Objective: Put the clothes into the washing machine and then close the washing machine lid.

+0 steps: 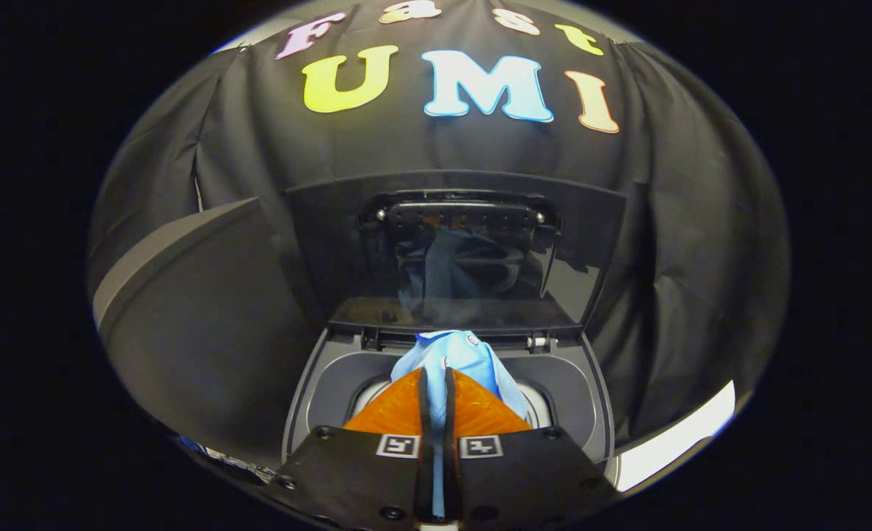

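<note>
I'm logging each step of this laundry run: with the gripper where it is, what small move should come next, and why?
Probably lower a little and then open. The gripper is shut on the light blue cloth garment, held over the round drum opening of the grey top-loading washing machine. Its dark glossy lid stands raised behind, so the way in looks free.
</note>
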